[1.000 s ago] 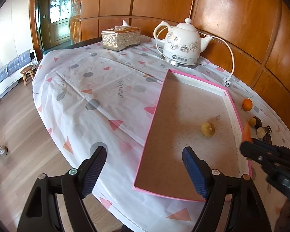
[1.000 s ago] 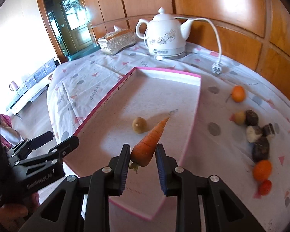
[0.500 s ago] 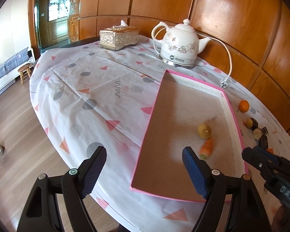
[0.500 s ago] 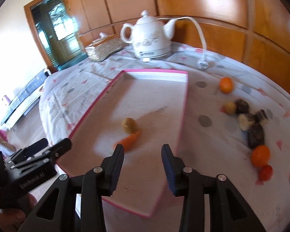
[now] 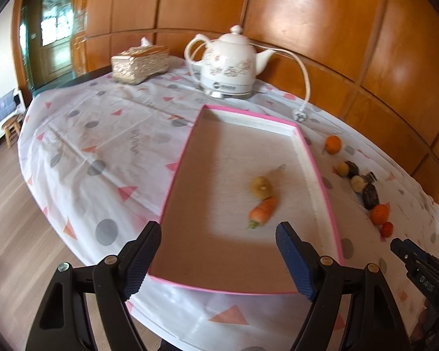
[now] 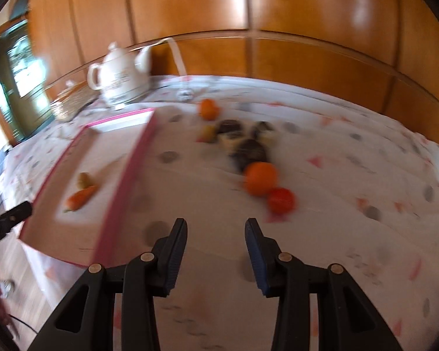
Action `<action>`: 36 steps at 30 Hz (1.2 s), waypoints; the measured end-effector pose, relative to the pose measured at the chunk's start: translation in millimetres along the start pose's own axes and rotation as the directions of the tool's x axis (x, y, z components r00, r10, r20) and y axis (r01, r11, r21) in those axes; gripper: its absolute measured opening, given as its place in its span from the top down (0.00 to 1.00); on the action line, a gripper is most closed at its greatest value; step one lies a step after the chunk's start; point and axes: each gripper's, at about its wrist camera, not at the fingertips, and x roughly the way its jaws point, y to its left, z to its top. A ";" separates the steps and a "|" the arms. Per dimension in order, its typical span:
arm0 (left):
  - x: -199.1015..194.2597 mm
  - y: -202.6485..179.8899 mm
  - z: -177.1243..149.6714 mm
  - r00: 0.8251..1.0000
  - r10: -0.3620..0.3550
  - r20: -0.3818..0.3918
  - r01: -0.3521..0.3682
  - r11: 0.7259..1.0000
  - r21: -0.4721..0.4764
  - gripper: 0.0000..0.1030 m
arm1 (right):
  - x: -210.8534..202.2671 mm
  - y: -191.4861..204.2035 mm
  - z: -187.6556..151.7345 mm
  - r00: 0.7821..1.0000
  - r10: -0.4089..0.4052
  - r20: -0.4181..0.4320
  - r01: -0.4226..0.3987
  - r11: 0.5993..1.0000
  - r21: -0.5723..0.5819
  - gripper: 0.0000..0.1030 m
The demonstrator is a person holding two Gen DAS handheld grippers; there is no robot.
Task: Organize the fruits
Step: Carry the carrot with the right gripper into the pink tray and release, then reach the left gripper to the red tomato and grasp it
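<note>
A pink-rimmed tray lies on the patterned tablecloth. Inside it rest a carrot and a small yellow-brown fruit, touching each other. My left gripper hovers open over the tray's near end, nothing between its fingers. My right gripper is open and empty over bare cloth to the right of the tray. Ahead of it lie an orange and a red tomato; further back sit dark and yellow fruits and another orange.
A white teapot on its base with a cord and plug stands behind the tray. A gold tissue box sits at the back left. The table's near edge drops to a wooden floor. The wood-panelled wall curves close behind.
My right gripper let go of the carrot, which now lies in the tray beside the yellow-brown fruit. That gripper then swung right, off the tray and toward the loose fruits. The left drifted slightly.
</note>
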 end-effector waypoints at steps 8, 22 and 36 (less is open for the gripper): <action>-6.3 -43.4 2.6 0.997 -0.073 0.007 0.071 0.989 0.133 0.21 | -10.5 -51.1 -15.3 0.990 -0.143 0.003 0.142 0.984 0.109 0.60; -6.1 -108.7 0.6 0.978 -0.204 -0.052 0.210 0.928 0.308 0.24 | -23.7 -122.3 -52.7 0.961 -0.273 -0.043 0.274 0.920 0.281 0.60; 18.3 -193.3 -11.7 0.924 -0.323 -0.204 0.381 0.822 0.423 0.45 | -26.0 -134.6 -57.8 0.958 -0.284 -0.046 0.284 0.910 0.302 0.60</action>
